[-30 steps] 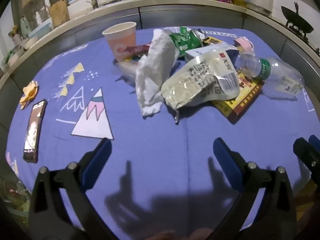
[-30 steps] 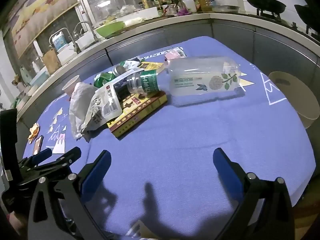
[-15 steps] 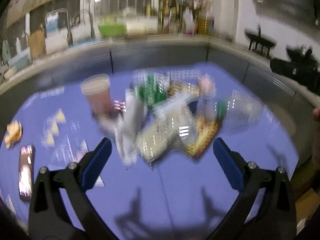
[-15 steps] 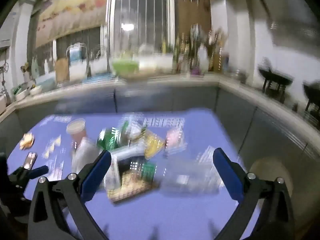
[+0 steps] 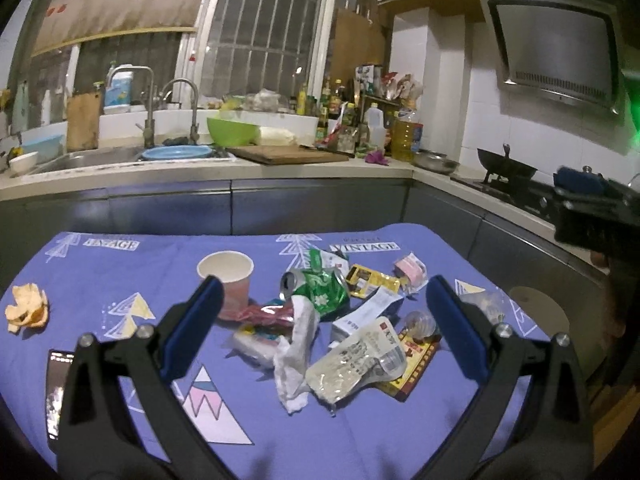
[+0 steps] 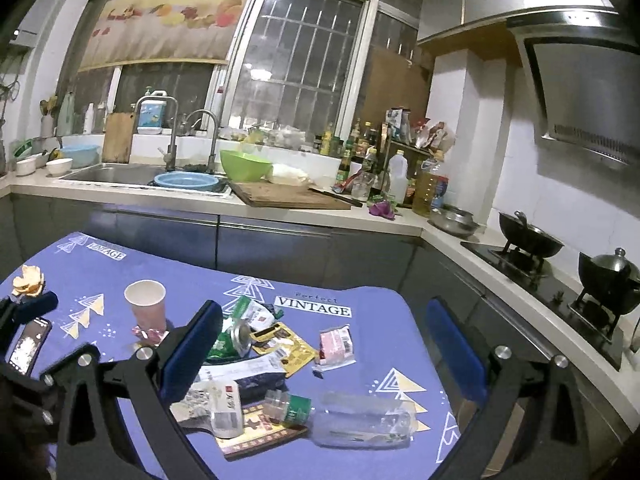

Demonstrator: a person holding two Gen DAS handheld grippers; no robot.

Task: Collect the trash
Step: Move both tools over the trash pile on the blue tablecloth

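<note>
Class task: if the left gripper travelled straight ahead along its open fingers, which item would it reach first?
Probably the crumpled white tissue at the near edge of the trash pile, with the clear printed wrapper beside it. The left gripper is open and empty; depth is uncertain.

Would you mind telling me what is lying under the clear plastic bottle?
The plastic bottle lies on its side, its neck end resting on a flat red-and-yellow box; the rest lies on the purple tablecloth. The box's middle is covered.

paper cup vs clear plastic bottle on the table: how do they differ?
The paper cup stands upright; the plastic bottle lies on its side. The cup is opaque pink with a white inside; the bottle is see-through with a green label. The cup's mouth is wide, the bottle's neck narrow. Both rest untouched on the purple tablecloth.
</note>
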